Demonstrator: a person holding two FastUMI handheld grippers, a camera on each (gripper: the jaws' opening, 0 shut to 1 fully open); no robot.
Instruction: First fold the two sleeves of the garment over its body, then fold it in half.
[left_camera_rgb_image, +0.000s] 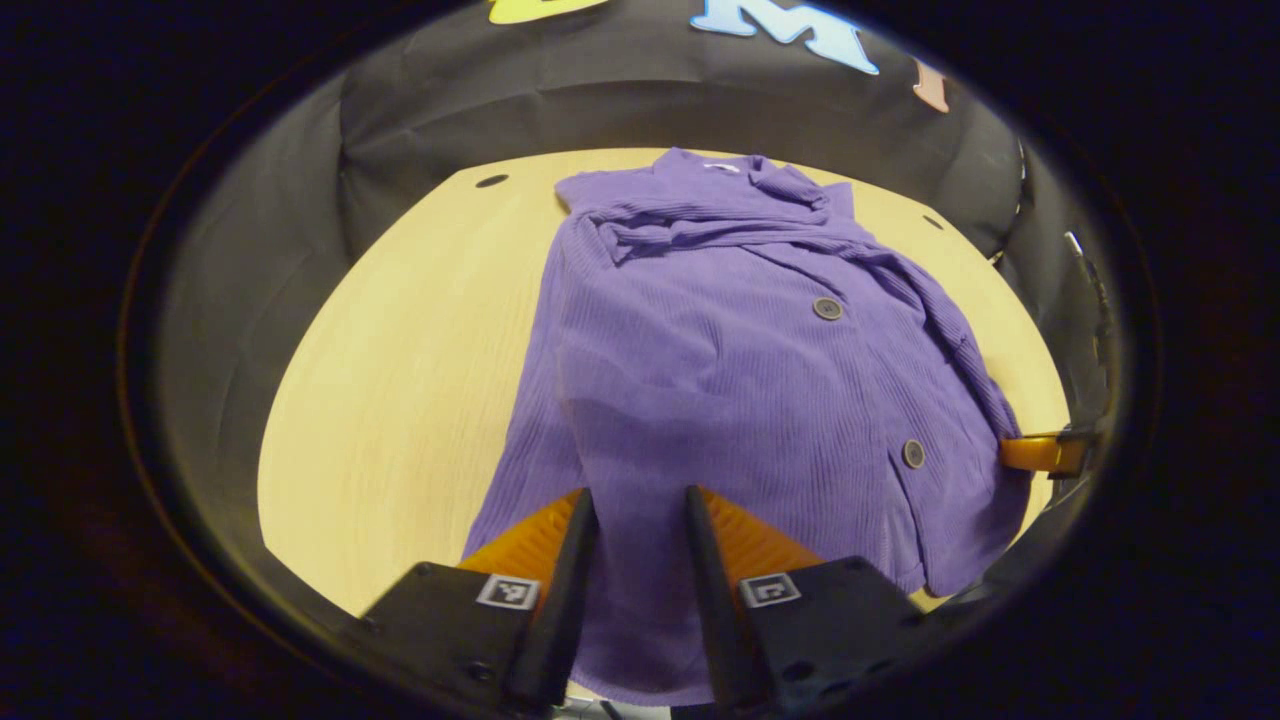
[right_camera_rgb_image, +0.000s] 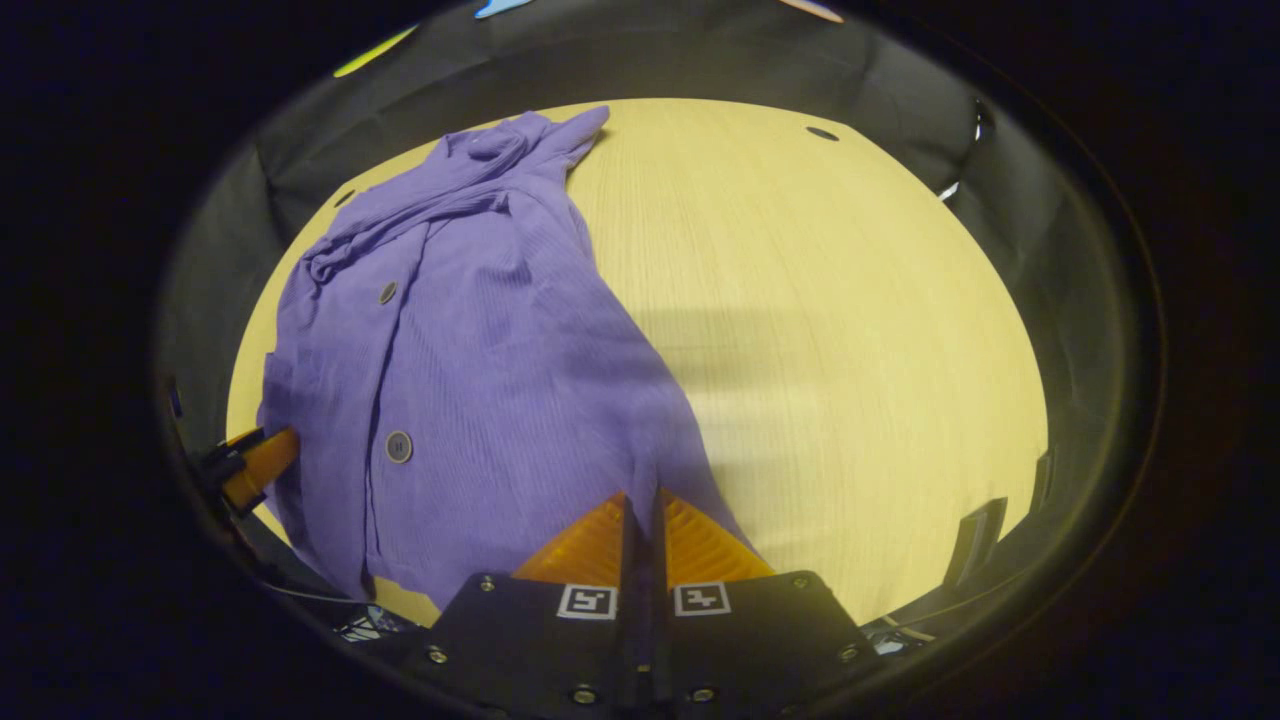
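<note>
A purple ribbed garment (left_camera_rgb_image: 720, 380) with dark buttons (left_camera_rgb_image: 827, 308) lies lengthwise on the wooden table (left_camera_rgb_image: 400, 380), collar at the far end. A sleeve lies folded across its upper body. My left gripper (left_camera_rgb_image: 640, 495) is at the near hem, its fingers a little apart, and cloth fills the gap between them. In the right gripper view the garment (right_camera_rgb_image: 480, 350) spreads to the left, and my right gripper (right_camera_rgb_image: 640, 497) is shut on its near right edge. Each gripper also appears far off at the garment's side: the right gripper (left_camera_rgb_image: 1040, 452) and the left gripper (right_camera_rgb_image: 260, 462).
Bare light wood of the table (right_camera_rgb_image: 820, 330) stretches right of the garment in the right gripper view and left of it in the left gripper view. Small dark holes (left_camera_rgb_image: 491, 181) (right_camera_rgb_image: 822, 133) mark the far tabletop. Black cloth walls ring the table.
</note>
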